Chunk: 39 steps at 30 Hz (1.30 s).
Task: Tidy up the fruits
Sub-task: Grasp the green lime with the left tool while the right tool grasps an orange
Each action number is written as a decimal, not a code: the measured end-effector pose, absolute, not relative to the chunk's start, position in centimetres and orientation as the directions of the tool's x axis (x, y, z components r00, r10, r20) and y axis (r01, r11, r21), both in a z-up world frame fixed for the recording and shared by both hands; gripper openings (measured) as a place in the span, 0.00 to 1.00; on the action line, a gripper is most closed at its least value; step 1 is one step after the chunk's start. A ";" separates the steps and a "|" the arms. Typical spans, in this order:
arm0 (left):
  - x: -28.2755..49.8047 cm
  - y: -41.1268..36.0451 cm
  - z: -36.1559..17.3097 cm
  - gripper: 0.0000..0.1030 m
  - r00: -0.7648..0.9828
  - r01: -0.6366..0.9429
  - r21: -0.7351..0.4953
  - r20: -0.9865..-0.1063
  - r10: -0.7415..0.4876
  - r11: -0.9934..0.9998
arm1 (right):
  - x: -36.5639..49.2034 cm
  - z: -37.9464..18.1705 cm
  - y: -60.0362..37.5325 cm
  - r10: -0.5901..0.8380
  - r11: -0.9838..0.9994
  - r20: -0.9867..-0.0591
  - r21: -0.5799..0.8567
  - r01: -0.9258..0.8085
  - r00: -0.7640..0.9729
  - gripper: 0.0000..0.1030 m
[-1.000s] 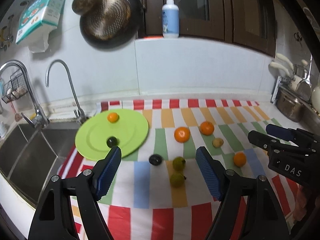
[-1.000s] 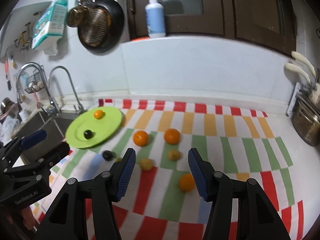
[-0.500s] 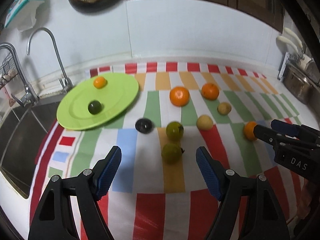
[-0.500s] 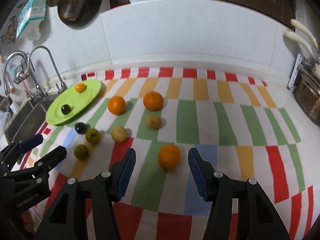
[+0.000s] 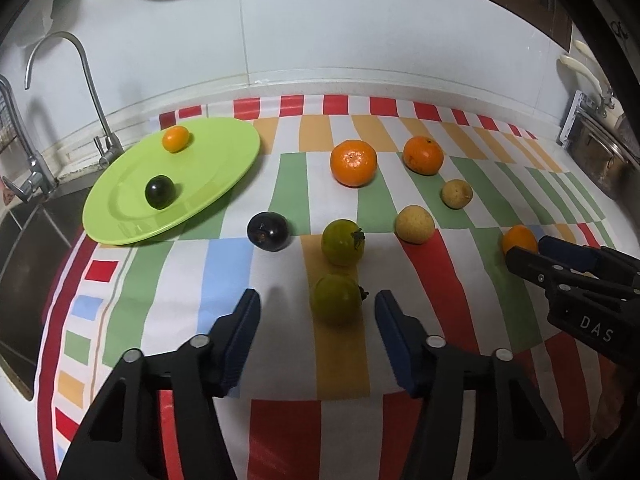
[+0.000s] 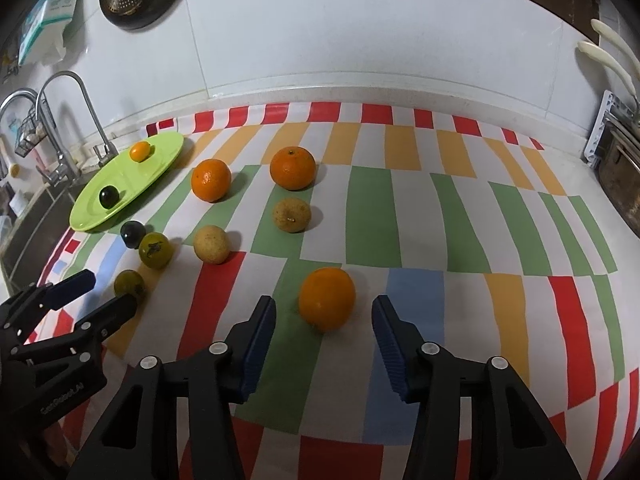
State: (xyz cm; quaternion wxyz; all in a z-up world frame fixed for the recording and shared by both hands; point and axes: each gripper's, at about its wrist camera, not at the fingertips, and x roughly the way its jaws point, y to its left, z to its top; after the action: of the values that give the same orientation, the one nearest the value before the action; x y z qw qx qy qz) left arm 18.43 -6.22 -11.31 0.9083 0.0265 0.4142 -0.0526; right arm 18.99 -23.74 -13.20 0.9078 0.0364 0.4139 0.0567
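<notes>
A green plate [image 5: 208, 184] at the left holds a small orange fruit [image 5: 175, 139] and a dark plum [image 5: 159, 191]. On the striped cloth lie a dark plum [image 5: 268, 231], two green fruits [image 5: 341, 242] [image 5: 336, 299], two oranges [image 5: 353, 163] [image 5: 423, 155], two yellowish fruits [image 5: 414, 224] [image 5: 456, 193] and another orange [image 6: 327, 297]. My left gripper [image 5: 316, 312] is open, its fingertips either side of the nearer green fruit. My right gripper [image 6: 324, 316] is open, its fingertips either side of the near orange.
A sink [image 5: 24, 248] with taps [image 5: 100, 120] lies left of the plate. A metal pot [image 5: 600, 160] and rack stand at the right. A white backsplash wall runs behind. The cloth's front edge hangs over the counter edge.
Both grippers have moved down and forward toward the cloth. The left now straddles the near green fruit, the right the near orange. The fruits have not moved.
</notes>
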 end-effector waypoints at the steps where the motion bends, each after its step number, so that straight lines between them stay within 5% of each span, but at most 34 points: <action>1: 18.5 -6.2 -11.4 0.50 0.647 0.118 0.002 -0.758 -0.075 0.993 | 19.1 -13.3 -23.8 0.133 0.991 -0.749 0.113 -0.072 0.649 0.48; 13: 19.2 -6.3 -12.0 0.27 0.614 0.140 -0.030 -0.781 -0.110 0.990 | 20.3 -14.0 -23.7 0.126 0.992 -0.764 0.101 -0.075 0.633 0.32; 39: 16.0 -3.5 -5.8 0.27 0.714 0.212 -0.029 -0.678 -0.176 0.977 | 16.1 -7.6 -19.6 0.182 0.983 -0.670 0.120 -0.138 0.720 0.32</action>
State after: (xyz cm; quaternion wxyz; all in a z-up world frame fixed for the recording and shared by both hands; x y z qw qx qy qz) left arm 16.01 -3.49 -5.83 0.9254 0.0254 0.3634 -0.1048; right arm 16.14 -19.65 -7.57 0.9268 0.0307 0.3643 0.0863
